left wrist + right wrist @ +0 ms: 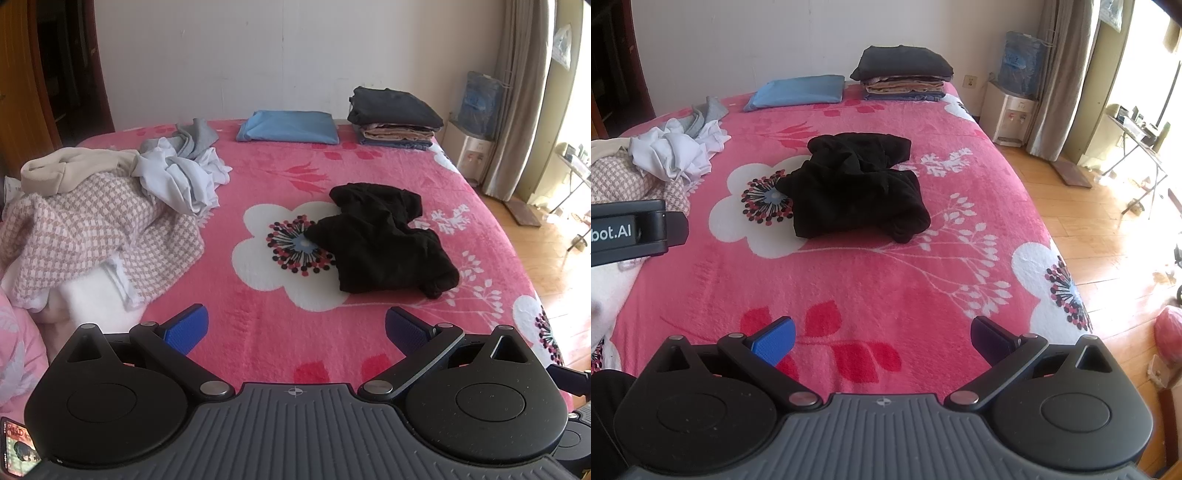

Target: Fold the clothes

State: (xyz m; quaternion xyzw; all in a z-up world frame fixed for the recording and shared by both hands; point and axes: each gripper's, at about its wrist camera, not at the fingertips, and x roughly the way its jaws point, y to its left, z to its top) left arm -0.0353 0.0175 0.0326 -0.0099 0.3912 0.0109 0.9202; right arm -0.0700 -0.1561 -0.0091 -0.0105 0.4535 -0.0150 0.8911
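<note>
Crumpled black garment [384, 240] lying mid-bed on the pink blanket [280, 339], just right of its white flower. Left tongs [297, 332] and right tongs [882, 338] hang wide and empty, short of it. Step: approach; next, pinching two edges to spread it flat.

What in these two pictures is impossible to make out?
- Black garment: crumpled in both views, so its type is unclear.
- Folded stack: the lower layers show only edges.
- Clothes pile: cut off by the left wrist view's left edge.
- Left gripper: in the right wrist view only its body shows; its label is cropped.
</note>
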